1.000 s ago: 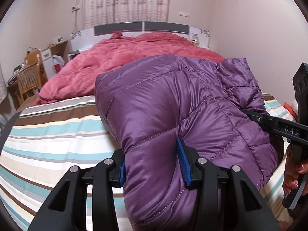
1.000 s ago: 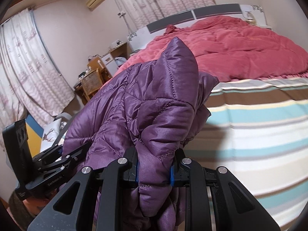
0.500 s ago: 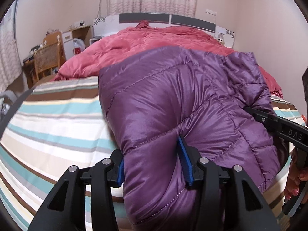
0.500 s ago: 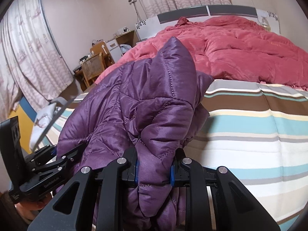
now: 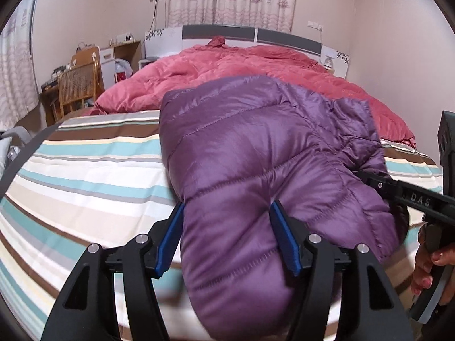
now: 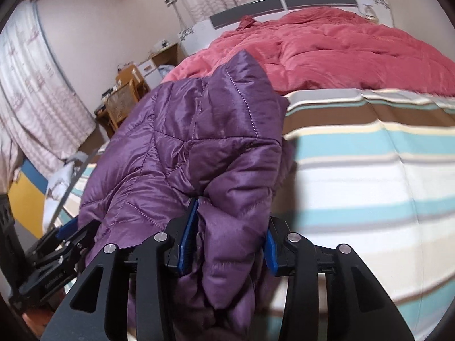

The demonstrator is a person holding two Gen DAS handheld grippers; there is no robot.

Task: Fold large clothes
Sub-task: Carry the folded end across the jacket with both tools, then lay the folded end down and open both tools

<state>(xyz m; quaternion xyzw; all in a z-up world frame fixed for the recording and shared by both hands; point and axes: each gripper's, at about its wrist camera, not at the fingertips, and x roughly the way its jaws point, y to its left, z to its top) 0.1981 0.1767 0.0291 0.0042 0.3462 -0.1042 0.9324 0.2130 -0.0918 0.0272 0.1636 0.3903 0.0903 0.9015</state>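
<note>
Left gripper (image 5: 227,238): jaws opening, a padded fold of the purple puffer jacket (image 5: 256,170) between the blue pads (image 5: 284,241), which seem to be easing off it. Right gripper (image 6: 227,241): jaws opening too, a bunched fold between them. Jacket lies straight ahead of both, long axis running away toward the red duvet (image 5: 241,68); neither hand clearly nearer. It rests on the striped sheet (image 5: 85,176) at the bed's near edge. Bare sheet left and right gives room to pull back. Wicker chair (image 5: 79,85) far off.
</note>
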